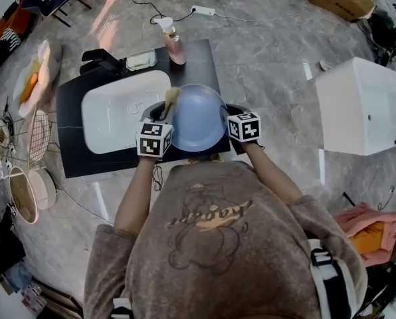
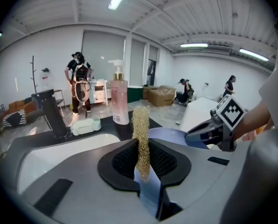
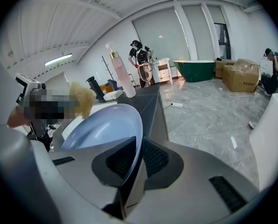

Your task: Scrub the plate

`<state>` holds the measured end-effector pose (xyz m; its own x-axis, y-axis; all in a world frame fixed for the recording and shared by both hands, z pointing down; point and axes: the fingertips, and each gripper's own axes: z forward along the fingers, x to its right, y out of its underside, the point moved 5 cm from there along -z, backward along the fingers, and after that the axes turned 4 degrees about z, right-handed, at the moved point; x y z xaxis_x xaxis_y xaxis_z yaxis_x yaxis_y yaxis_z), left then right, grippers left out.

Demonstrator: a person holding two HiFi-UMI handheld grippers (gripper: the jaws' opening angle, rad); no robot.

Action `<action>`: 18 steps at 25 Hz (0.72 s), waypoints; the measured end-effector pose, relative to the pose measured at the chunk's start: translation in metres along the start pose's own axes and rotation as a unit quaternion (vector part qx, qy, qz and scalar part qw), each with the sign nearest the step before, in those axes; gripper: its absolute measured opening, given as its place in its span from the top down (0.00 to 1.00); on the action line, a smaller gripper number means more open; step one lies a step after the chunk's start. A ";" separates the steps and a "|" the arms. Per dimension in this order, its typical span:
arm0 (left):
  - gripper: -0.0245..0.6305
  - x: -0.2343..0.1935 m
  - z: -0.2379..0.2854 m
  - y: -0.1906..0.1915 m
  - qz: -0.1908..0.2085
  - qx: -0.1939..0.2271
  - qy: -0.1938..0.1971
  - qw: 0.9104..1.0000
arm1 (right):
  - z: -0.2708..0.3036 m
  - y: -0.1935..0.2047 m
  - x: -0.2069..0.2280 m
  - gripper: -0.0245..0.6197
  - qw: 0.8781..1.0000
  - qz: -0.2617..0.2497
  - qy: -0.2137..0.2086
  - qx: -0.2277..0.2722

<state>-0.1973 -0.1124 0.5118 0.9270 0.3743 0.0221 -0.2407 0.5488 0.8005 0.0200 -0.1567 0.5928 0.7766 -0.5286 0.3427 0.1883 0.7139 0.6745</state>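
A: Risk?
B: The right gripper (image 3: pixel 135 164) is closed on just the rim of the plate (image 3: pixel 101 127), so a hard scrub could lever it loose. The left gripper (image 2: pixel 142 164) clamps the mesh scrubber (image 2: pixel 140 125) low, so it might slip out.
A: Plate?
B: Pale blue, shallow, glossy, tilted. Head view centre, just right of the white basin (image 1: pixel 118 111). No dirt visible.

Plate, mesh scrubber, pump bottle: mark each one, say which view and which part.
blue plate (image 1: pixel 199 119), head view, middle of its visible face.
mesh scrubber (image 2: pixel 140 125), left gripper view, upper half of the mesh strip.
pink pump bottle (image 2: pixel 119 101), left gripper view, middle of the body.
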 end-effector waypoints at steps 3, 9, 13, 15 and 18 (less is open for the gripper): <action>0.86 0.002 0.018 0.008 0.023 -0.034 -0.004 0.999 | 0.000 0.001 0.001 0.92 1.000 0.000 0.001 0.002; 0.86 0.005 0.045 0.023 0.040 -0.097 -0.010 0.994 | 0.002 0.002 0.001 0.92 1.000 -0.001 -0.001 0.004; 0.86 0.004 0.058 0.024 0.035 -0.100 -0.016 0.994 | 0.002 0.003 0.001 0.92 1.000 -0.006 -0.002 0.005; 0.86 0.004 0.063 0.024 0.027 -0.102 -0.013 0.994 | 0.002 0.003 0.000 0.92 1.000 -0.011 -0.002 0.005; 0.86 0.005 0.070 0.024 0.015 -0.105 -0.003 0.994 | 0.000 0.003 0.000 0.92 1.000 -0.010 -0.005 0.006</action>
<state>-0.1789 -0.1494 0.5730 0.9203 0.3882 0.0490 -0.3225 0.6817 0.6567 0.0204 -0.1551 0.5948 0.7661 -0.5483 0.3352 0.1974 0.6972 0.6892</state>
